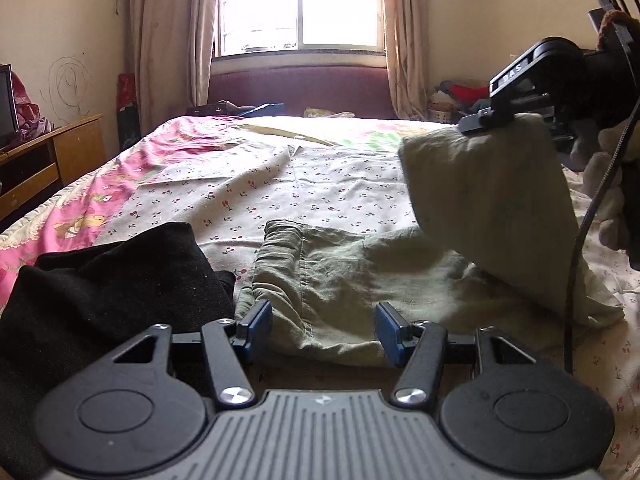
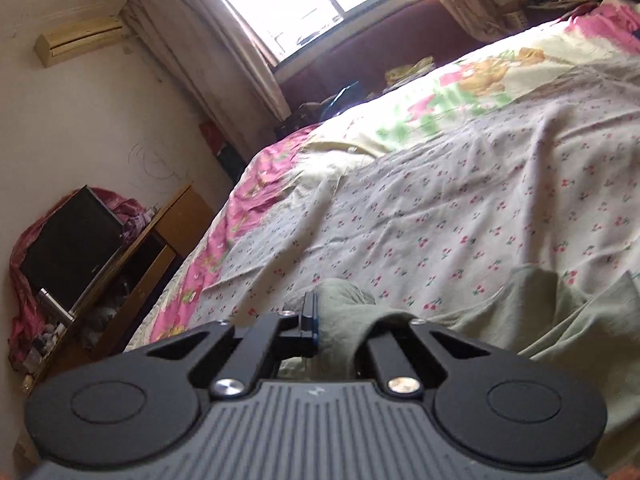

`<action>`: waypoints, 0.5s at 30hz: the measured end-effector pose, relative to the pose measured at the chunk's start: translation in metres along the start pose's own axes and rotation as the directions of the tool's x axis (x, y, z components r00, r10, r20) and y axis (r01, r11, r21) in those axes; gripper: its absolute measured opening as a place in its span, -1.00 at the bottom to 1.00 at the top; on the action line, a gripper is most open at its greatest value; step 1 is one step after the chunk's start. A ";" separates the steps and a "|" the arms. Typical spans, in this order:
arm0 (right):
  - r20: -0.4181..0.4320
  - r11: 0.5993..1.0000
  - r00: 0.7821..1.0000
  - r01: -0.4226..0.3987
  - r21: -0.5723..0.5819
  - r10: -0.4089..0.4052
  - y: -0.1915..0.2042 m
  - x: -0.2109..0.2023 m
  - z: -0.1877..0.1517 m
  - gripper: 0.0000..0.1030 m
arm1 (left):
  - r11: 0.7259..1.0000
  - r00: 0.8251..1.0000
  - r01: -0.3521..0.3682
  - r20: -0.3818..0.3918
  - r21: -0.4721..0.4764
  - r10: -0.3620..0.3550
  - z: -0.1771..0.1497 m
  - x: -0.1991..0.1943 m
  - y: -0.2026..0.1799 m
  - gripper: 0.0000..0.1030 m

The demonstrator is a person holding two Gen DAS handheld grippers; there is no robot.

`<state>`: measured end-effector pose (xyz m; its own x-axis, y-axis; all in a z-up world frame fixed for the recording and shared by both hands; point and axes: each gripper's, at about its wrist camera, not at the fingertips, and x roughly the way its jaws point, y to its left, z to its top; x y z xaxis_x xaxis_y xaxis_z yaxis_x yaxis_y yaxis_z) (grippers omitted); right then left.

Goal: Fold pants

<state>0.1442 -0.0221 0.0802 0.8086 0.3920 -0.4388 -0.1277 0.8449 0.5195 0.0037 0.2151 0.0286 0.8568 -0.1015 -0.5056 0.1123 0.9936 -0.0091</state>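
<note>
Olive-green pants (image 1: 340,280) lie crumpled on the bed, with the elastic waistband towards the left. My left gripper (image 1: 323,326) stands open just over their near edge, one blue pad (image 1: 256,320) on either side of the cloth and neither pressing on it. My right gripper (image 1: 476,122), at the upper right in the left wrist view, is shut on one end of the pants and holds it up as a hanging flap (image 1: 488,200). In the right wrist view, green cloth bunches in the right gripper (image 2: 324,320) and drapes over one finger, while the rest of the pants (image 2: 560,320) trails to the right.
A black garment (image 1: 100,292) lies heaped at the left, beside the pants. The cherry-print sheet (image 1: 320,184) stretches ahead over a pink floral cover (image 1: 120,184). A wooden desk (image 1: 60,152) stands left of the bed, and a headboard (image 1: 300,88) and window lie beyond.
</note>
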 end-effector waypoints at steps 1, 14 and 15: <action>0.064 0.996 0.996 0.067 -0.059 -0.063 0.002 -0.012 0.006 -0.94 | 1.000 1.000 0.003 0.006 -0.004 -0.003 0.001 0.000 0.000 0.35; -0.237 0.508 0.958 -0.127 -0.852 -0.158 0.122 0.082 -0.152 -0.85 | 0.997 0.995 -0.067 -0.070 -0.031 0.065 -0.022 -0.011 0.017 0.35; -0.232 0.519 0.959 -0.118 -0.847 -0.160 0.120 0.078 -0.153 -0.71 | 0.997 0.995 -0.062 -0.075 -0.034 0.060 -0.023 -0.009 0.017 0.35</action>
<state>0.1036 0.1657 -0.0042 0.6629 0.3254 -0.6743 -0.6481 0.7002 -0.2993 -0.0139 0.2339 0.0133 0.8215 -0.0381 -0.5689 0.0415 0.9991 -0.0069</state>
